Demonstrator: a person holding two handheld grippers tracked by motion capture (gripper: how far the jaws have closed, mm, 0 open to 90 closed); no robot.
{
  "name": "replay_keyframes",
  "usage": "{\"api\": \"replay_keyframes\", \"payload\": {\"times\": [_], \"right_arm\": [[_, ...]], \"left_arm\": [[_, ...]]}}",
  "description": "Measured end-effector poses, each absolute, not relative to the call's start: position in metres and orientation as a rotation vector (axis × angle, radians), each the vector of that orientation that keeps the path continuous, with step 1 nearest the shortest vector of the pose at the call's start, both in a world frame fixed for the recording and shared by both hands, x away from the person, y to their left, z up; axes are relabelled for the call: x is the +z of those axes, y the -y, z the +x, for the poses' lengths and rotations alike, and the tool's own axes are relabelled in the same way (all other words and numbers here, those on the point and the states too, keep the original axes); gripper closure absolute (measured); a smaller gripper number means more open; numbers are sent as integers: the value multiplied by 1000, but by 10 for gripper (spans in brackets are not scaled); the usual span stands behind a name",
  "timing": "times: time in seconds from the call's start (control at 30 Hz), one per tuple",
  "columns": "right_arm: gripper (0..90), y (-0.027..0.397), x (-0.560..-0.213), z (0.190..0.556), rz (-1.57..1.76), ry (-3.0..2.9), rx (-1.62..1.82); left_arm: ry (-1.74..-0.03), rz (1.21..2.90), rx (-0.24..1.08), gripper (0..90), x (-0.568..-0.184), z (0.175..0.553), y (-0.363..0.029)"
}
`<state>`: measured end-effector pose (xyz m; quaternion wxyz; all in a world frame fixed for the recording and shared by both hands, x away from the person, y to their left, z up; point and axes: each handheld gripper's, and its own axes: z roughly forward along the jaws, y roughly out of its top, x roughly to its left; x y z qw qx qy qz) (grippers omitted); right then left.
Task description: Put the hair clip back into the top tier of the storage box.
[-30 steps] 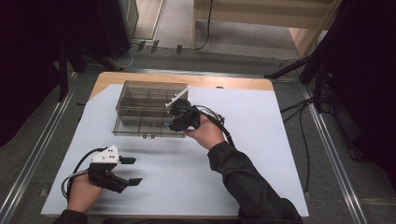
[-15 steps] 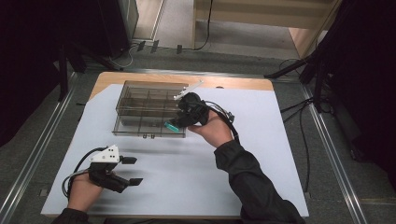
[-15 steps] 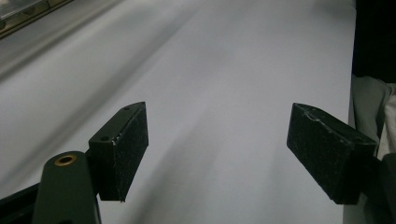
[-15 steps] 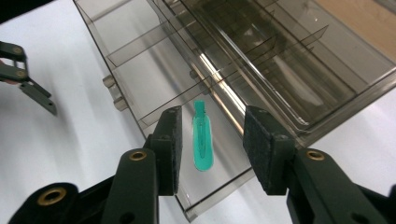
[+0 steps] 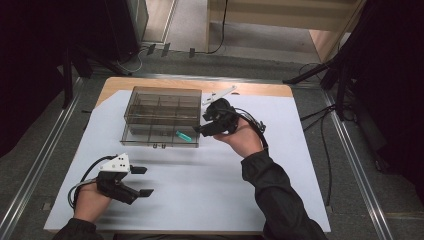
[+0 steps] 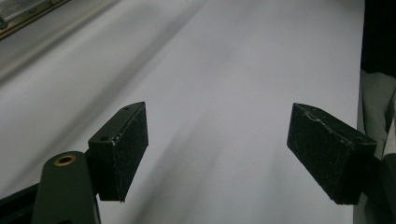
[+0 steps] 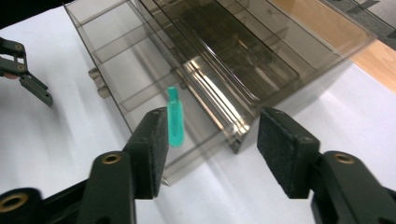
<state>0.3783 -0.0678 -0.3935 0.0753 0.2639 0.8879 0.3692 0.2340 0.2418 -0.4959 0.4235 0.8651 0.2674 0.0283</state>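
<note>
The person is holding the right tool (image 5: 202,131) just off the near right corner of a smoky clear plastic organizer box (image 5: 162,117), which is sitting toward the far side of the white-covered desk (image 5: 210,180). Its jaws are standing apart with nothing pressed between the pads, having just been opening. A small teal plastic piece (image 5: 183,135), slim and shaped like a little tube with a narrower neck, is lying in the front right compartment of the box's lower tray, close to the front wall. In the right gripper view that teal piece (image 7: 174,122) is showing right beside the left pad, but it is resting inside the tray rather than being gripped. The box (image 7: 219,60) is showing several divided compartments in that view, with its upper section lying behind the open lower tray. A thin white strip (image 5: 220,94) is lying on the desk beyond the right hand, near the back edge where bare wood is showing. Down at the near left, the other hand is resting the left tool (image 5: 140,181) on the white surface, well apart from the box; its jaws are gaping wide, and the left gripper view is looking between the two black pads (image 6: 122,151) at plain white desk.
</note>
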Motion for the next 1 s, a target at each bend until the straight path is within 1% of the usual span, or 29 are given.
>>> {"api": "replay_keyframes", "payload": {"times": [0.03, 0.17, 0.6, 0.87, 0.93, 1.0], "right_arm": [[399, 70, -395, 378, 804, -2635, 1110], [387, 80, -397, 379, 830, -2626, 1091], [279, 108, -408, 387, 895, -2594, 1106], [259, 121, -419, 392, 960, -2599, 1089], [219, 124, -423, 394, 963, -2624, 1093], [224, 127, -426, 396, 981, -2633, 1084]], "left_arm": [[-666, 2166, 71, 215, -496, 235, -242], [-668, 2164, 74, 215, -496, 237, -241], [-661, 2158, 70, 216, -496, 246, -238], [-655, 2170, 63, 216, -496, 250, -234], [-653, 2173, 59, 216, -496, 250, -234], [-651, 2173, 59, 216, -496, 250, -234]]}}
